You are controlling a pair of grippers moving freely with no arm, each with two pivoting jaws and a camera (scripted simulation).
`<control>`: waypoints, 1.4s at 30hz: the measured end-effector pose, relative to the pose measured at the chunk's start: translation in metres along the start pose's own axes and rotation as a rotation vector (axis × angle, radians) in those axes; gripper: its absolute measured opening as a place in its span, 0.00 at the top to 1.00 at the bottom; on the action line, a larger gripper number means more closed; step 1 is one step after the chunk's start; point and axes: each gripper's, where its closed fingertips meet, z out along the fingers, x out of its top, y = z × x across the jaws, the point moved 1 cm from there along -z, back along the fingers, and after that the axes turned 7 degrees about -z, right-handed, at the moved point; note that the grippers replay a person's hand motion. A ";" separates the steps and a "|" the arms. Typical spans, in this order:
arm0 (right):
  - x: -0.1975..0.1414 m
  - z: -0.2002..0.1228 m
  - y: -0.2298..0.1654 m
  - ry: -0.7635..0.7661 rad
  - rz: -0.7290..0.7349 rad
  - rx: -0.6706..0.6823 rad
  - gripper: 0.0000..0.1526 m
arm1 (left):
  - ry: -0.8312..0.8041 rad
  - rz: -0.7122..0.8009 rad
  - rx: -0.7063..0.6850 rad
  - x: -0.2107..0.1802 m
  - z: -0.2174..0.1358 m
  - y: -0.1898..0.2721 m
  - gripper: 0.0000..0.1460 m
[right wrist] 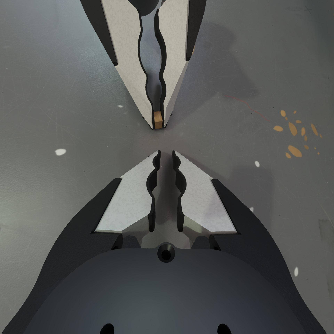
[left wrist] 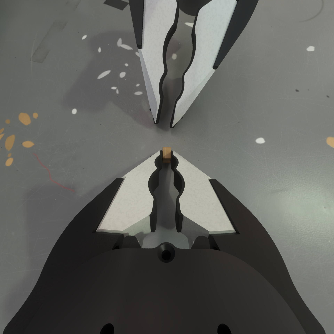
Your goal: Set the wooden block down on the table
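Observation:
A small tan wooden block (left wrist: 166,154) is pinched between the fingertips of my left gripper (left wrist: 166,151), just above the grey table (left wrist: 253,180). In the right wrist view the same block (right wrist: 157,119) sits between the left gripper's (right wrist: 157,126) tips, low over the table. My right gripper (right wrist: 166,151) faces it tip to tip, a short gap away, with its jaws slightly apart and nothing between them. It also shows in the left wrist view (left wrist: 163,125), opposite the block.
The grey table (right wrist: 72,180) carries white paint spots (left wrist: 260,140), tan paint splashes (left wrist: 24,118) (right wrist: 292,128) and a thin red line (left wrist: 50,173). A strip of grey tape (left wrist: 48,41) lies at the far left.

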 end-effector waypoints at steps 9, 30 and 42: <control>0.001 0.001 -0.002 -0.006 -0.009 0.003 0.91 | 0.001 -0.001 -0.003 0.000 0.000 0.000 0.95; 0.007 0.006 -0.002 0.030 -0.041 0.109 0.94 | -0.001 -0.011 -0.019 0.001 0.000 0.000 0.95; 0.002 -0.004 0.005 0.043 0.020 0.082 0.84 | 0.116 -0.039 0.092 0.012 -0.009 -0.009 0.95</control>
